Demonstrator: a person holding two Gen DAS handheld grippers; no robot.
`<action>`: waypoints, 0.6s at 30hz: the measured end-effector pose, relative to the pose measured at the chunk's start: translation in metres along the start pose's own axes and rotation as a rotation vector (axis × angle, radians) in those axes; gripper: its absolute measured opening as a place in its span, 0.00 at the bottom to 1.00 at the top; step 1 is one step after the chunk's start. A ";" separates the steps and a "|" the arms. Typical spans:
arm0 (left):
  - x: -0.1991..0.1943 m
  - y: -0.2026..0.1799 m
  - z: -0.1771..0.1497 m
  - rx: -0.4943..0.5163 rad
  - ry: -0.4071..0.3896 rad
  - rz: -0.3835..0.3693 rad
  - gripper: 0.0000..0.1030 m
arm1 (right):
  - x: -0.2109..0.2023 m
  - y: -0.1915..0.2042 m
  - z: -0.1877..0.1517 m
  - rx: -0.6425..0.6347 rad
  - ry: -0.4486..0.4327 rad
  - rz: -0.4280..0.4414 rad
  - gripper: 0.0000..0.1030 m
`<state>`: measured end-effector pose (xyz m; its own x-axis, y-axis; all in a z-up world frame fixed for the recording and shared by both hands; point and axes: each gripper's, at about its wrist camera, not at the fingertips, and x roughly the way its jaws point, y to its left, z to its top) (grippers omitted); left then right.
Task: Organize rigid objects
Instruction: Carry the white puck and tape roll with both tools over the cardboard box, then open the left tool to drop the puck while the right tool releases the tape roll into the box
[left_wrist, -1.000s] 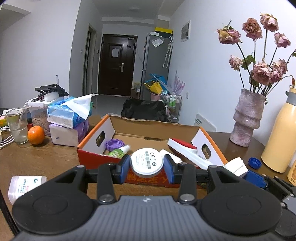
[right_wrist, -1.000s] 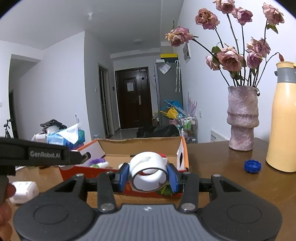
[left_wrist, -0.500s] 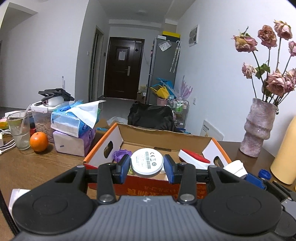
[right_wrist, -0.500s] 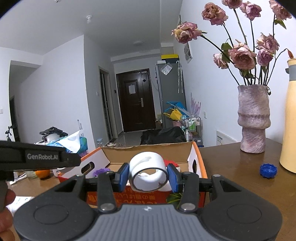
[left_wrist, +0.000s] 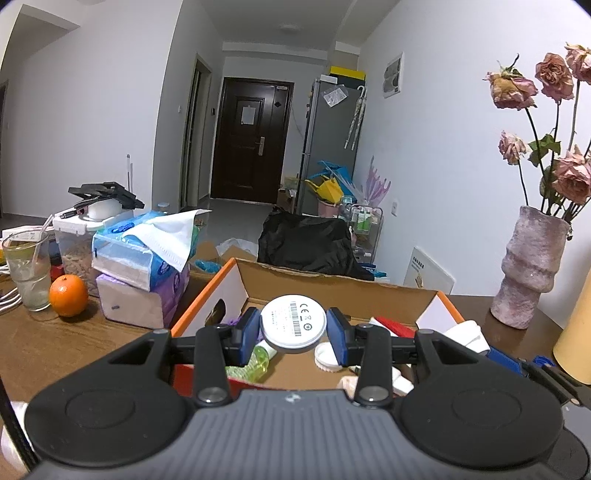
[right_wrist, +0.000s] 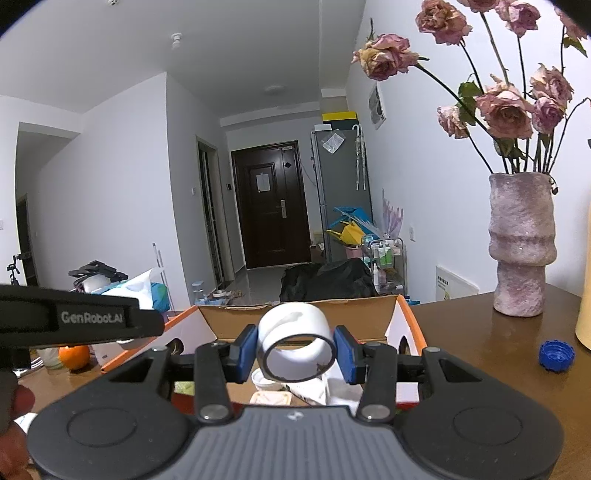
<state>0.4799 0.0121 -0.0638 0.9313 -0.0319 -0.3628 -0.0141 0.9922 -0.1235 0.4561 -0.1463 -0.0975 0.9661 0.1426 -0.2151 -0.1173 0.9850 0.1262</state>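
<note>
the left gripper (left_wrist: 293, 334) fingers pinch a white disc (left_wrist: 293, 321) and the right gripper (right_wrist: 297, 352) fingers pinch a white ring (right_wrist: 297, 345), both just above the open cardboard box (left_wrist: 332, 286) at lower centre

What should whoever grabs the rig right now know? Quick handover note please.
Left claw: shut on a white round disc, held over the open cardboard box.
Right claw: shut on a white ring-shaped tube, also over the box.
Done: box already holds a green bottle, a white cap, a red-and-white item and other small pieces.
Left: release both held items into the box; blue cap is on the table beside the vase, not yet boxed.
</note>
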 end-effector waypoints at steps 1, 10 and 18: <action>0.002 0.000 0.001 0.001 -0.001 0.002 0.39 | 0.002 0.000 0.000 -0.001 0.000 0.001 0.42; 0.026 0.000 0.009 0.010 -0.006 0.007 0.39 | 0.024 0.003 0.006 -0.014 0.000 0.008 0.42; 0.049 -0.002 0.015 0.021 -0.009 0.021 0.39 | 0.046 0.002 0.010 -0.019 0.011 -0.011 0.42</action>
<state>0.5316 0.0105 -0.0675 0.9340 -0.0103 -0.3570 -0.0259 0.9950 -0.0964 0.5030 -0.1386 -0.0975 0.9648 0.1331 -0.2270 -0.1114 0.9881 0.1056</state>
